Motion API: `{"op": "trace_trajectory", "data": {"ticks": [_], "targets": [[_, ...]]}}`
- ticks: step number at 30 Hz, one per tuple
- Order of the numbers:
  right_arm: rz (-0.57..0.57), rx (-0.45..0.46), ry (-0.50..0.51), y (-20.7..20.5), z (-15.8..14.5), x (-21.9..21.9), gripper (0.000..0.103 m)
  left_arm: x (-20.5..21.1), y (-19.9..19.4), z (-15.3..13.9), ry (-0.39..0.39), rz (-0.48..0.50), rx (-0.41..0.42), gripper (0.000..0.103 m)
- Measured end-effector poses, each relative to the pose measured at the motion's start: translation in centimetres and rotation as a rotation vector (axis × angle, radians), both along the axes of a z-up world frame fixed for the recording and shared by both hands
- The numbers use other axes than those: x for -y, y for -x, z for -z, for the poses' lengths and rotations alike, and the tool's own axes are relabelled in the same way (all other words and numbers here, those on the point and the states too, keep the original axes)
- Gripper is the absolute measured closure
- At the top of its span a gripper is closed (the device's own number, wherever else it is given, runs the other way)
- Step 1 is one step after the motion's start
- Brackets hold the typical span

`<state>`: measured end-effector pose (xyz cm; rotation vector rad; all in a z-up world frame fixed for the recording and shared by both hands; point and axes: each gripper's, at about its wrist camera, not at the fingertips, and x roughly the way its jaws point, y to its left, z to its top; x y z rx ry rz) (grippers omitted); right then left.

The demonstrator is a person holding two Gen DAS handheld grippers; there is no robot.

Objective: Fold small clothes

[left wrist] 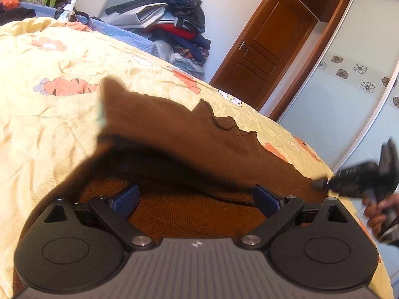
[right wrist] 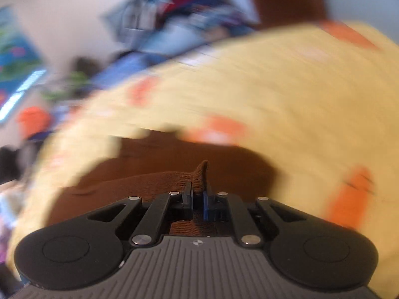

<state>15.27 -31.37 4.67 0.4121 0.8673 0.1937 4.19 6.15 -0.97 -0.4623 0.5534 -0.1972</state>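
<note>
Pinching a corner of the brown garment (right wrist: 199, 174) on the bed (left wrist: 49, 124), your right tongs (right wrist: 198, 200) were clenched; left tongs (left wrist: 197, 200) gaped over it. You needed a smooth, level carry-over.

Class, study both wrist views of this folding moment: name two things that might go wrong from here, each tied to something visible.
1. The right gripper pinches only a small tuft of the brown knit garment; its view is motion-blurred, so a fast pull might slip the cloth free.
2. The left gripper is open over the garment, holding nothing, so the lifted layer may sag or fold crookedly on the yellow quilt.
</note>
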Motion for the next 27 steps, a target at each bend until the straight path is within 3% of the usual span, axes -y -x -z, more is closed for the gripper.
{"op": "trace_trajectory", "data": {"ticks": [3, 5, 9, 11, 14, 16, 17, 18, 19, 20, 22, 24, 27], "targets": [[0.017, -0.045, -0.025, 0.5, 2.5, 1.2, 0.088, 0.1, 0.2, -0.4, -0.013, -0.001, -0.015, 0.004], [0.012, -0.025, -0.048, 1.1, 2.6, 0.8, 0.081, -0.2, 0.6, -1.7, -0.011, -0.008, -0.030, 0.004], [0.035, 0.061, -0.037, 2.1, 0.7, 1.4, 0.033, -4.4, 1.1, -5.2, 0.121, -0.118, 0.067, 0.004], [0.076, 0.110, -0.030, 2.0, -0.2, 3.0, 0.030, -6.6, -1.6, -5.5, 0.110, -0.184, -0.001, 0.004], [0.139, 0.069, -0.047, 0.3, 1.1, 4.7, 0.030, -9.1, -7.0, -3.4, 0.126, -0.216, -0.177, 0.005], [0.131, 0.022, -0.047, -1.0, 2.4, 4.3, 0.032, -9.7, -9.4, -2.3, 0.137, -0.199, -0.227, 0.017], [0.120, 0.003, -0.044, -1.6, 3.0, 3.8, 0.037, -9.3, -10.3, -2.3, 0.126, -0.166, -0.226, 0.042], [0.107, -0.003, -0.039, -2.0, 3.5, 3.2, 0.056, -8.7, -11.2, -2.3, 0.089, -0.127, -0.227, 0.084], [0.091, 0.009, -0.025, -2.3, 3.7, 2.5, 0.074, -7.7, -12.0, -2.6, 0.016, -0.119, -0.233, 0.091], [0.064, 0.008, -0.012, -2.5, 4.1, 1.8, 0.085, -6.9, -12.3, -2.9, -0.066, -0.135, -0.222, 0.092], [0.048, 0.037, 0.040, -2.5, 3.8, 0.8, 0.086, -5.9, -11.7, -4.1, -0.209, -0.174, -0.140, 0.096], [0.060, 0.084, 0.030, -1.5, 2.9, 1.5, 0.089, -5.5, -11.1, -4.5, -0.302, -0.157, -0.084, 0.097], [0.107, 0.058, 0.006, -1.0, 4.3, 3.8, 0.094, -5.4, -11.5, -1.6, -0.403, -0.146, -0.163, 0.096]]}}
